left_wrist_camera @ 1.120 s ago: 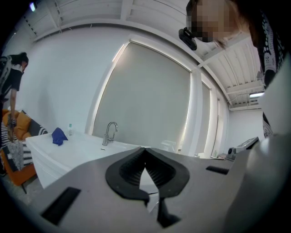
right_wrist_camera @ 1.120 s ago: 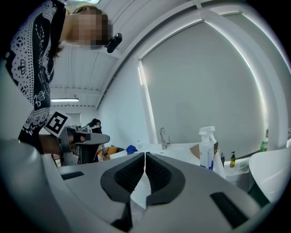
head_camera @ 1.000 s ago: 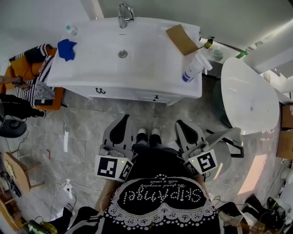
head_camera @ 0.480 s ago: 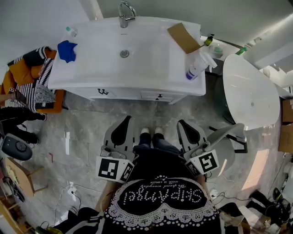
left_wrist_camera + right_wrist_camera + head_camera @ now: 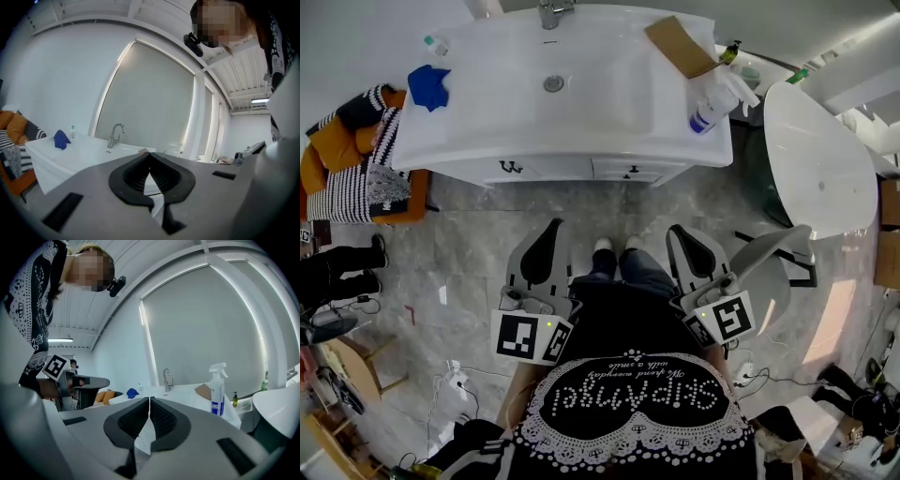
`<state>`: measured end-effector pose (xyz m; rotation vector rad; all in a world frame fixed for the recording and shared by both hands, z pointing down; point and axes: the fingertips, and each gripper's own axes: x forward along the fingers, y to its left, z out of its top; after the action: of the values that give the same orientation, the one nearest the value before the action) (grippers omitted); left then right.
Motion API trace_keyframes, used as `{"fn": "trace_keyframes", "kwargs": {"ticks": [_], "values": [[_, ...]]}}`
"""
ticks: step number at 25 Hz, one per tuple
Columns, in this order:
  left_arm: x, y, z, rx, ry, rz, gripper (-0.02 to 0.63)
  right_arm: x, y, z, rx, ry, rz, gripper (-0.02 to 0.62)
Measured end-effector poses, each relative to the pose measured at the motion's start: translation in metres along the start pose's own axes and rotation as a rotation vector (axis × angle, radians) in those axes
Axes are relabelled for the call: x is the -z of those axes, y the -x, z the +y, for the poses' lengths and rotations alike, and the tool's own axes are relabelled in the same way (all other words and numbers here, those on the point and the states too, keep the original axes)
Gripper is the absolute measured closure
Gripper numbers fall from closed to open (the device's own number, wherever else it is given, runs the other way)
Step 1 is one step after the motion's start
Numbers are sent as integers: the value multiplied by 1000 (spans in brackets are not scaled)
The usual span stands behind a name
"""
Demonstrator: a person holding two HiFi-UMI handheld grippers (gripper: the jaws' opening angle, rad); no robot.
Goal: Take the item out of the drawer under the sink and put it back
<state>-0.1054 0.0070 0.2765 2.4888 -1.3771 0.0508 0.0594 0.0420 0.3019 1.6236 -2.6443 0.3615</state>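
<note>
At bottom of head view, against body: left gripper (image 5: 551, 227) and right gripper (image 5: 678, 231) both closed tip to tip, nothing between jaws; shirt (image 5: 633, 398) print upside-down, looks like "SkipAngel"; beyond shoes (image 5: 615, 247), sink cabinet (image 5: 581, 112) higher in frame than a second ago, faucet (image 5: 551, 11) now cut by top edge; drawer (image 5: 630, 172) under basin shut, item hidden; spray bottle (image 5: 712, 103) label too small to read.
</note>
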Motion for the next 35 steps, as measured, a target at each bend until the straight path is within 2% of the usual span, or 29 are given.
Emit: {"fn": "trace_keyframes", "kwargs": {"ticks": [8, 19, 23, 29, 35], "values": [[2, -6, 7, 20, 15, 14, 603, 1, -6, 0, 24, 4, 10, 575], [19, -23, -5, 70, 39, 86, 603, 20, -18, -21, 54, 52, 88, 574], [26, -24, -6, 69, 49, 108, 603, 36, -27, -31, 52, 79, 131, 574], [37, -26, -3, 64, 56, 147, 603, 63, -47, -44, 42, 65, 186, 571], [52, -34, 6, 58, 76, 183, 603, 108, -66, -65, 69, 54, 308, 525]]}}
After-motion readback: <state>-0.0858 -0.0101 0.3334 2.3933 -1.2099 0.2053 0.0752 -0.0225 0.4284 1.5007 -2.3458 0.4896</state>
